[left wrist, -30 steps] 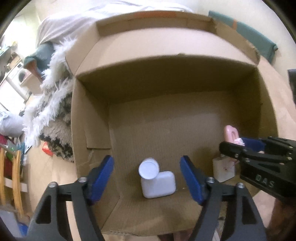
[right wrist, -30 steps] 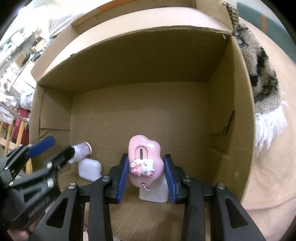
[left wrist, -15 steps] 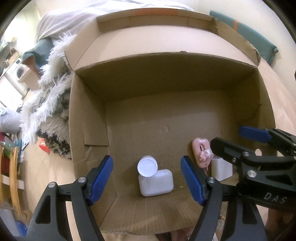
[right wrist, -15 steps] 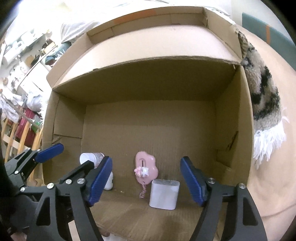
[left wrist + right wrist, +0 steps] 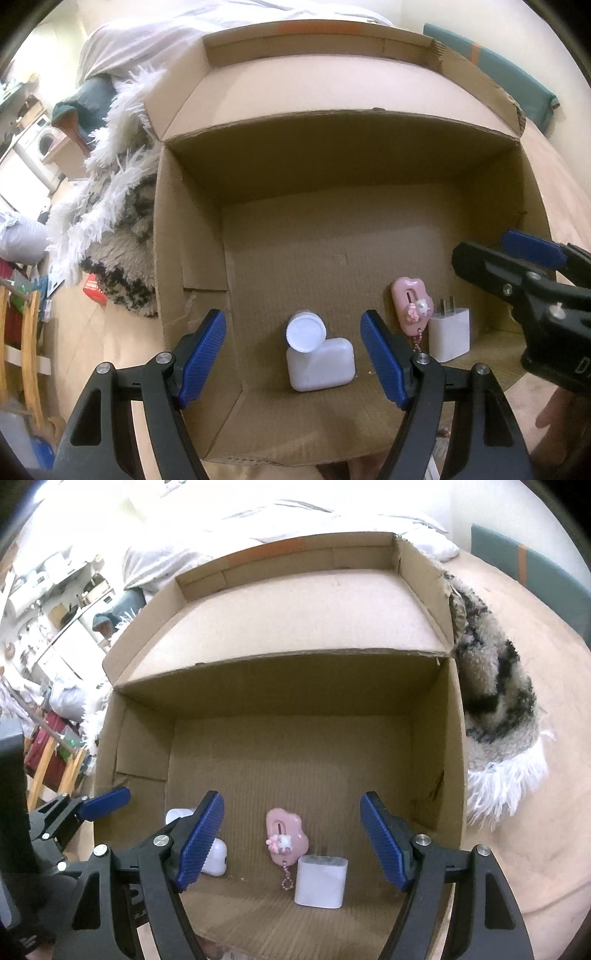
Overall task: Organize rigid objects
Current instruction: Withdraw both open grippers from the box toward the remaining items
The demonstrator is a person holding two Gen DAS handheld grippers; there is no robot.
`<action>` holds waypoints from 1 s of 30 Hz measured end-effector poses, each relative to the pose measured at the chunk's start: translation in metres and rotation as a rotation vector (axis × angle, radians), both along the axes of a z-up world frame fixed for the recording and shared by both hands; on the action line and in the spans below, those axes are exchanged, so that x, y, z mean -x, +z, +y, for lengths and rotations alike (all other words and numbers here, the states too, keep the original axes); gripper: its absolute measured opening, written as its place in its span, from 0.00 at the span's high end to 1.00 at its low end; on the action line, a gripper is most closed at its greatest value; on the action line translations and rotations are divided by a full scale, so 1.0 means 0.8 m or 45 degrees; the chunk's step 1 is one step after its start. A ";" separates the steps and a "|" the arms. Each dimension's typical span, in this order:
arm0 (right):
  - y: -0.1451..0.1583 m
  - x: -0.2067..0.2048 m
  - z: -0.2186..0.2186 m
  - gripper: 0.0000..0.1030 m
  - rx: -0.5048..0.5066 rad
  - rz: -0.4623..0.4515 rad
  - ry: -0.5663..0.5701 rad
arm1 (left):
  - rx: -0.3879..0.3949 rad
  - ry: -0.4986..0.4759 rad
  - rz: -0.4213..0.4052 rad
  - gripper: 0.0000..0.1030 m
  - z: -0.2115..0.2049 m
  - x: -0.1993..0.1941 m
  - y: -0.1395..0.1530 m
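Between the blue pads of the right hand-held gripper (image 5: 291,840) nothing is gripped now: its jaws stand wide apart above the near edge of the open brown cardboard box (image 5: 454,760). A second ago those pads were clamped on the pink heart-shaped plastic charm with a small white figure and bead chain (image 5: 286,836). They have let it go and the gripper has lifted clear, so the charm now rests on the box floor, propped against the white plug-in charger block (image 5: 320,880) at the near edge. I take that placement as finished, one more rigid item stowed.

The left hand-held gripper (image 5: 293,356) hangs over the near-left part of the box, jaws likewise well apart and empty, unmoved over that second. Below it lies the white plastic bottle with a round ribbed cap (image 5: 317,350), on its side on the floor, a little apart from the charm.

So the box holds three things, all clustered along its near edge: bottle, charm, charger. The far half of its floor is bare. Whether more items wait outside the box I cannot tell.
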State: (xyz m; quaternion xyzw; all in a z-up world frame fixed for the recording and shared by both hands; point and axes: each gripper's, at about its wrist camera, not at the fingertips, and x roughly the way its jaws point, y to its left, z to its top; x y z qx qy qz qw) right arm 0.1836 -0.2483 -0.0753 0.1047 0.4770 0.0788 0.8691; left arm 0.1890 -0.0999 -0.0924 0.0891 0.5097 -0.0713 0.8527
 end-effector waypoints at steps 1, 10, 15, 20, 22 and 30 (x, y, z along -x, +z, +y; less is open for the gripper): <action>-0.001 0.000 -0.001 0.22 0.001 0.006 -0.008 | -0.001 0.006 -0.002 0.29 0.002 0.000 0.001; 0.010 0.010 0.000 0.22 -0.005 -0.019 -0.005 | -0.022 0.018 -0.036 0.29 0.002 0.019 0.017; 0.020 0.021 -0.007 0.22 -0.016 -0.040 -0.048 | -0.003 -0.003 -0.063 0.29 0.003 0.031 0.034; 0.032 0.044 -0.019 0.22 -0.068 -0.048 -0.079 | 0.083 0.025 -0.030 0.29 0.019 0.055 0.041; 0.038 0.055 -0.021 0.22 -0.049 -0.060 -0.081 | 0.071 0.024 -0.028 0.29 0.018 0.068 0.045; 0.041 0.095 -0.023 0.22 -0.127 -0.030 -0.060 | 0.095 0.113 0.015 0.29 0.057 0.100 0.046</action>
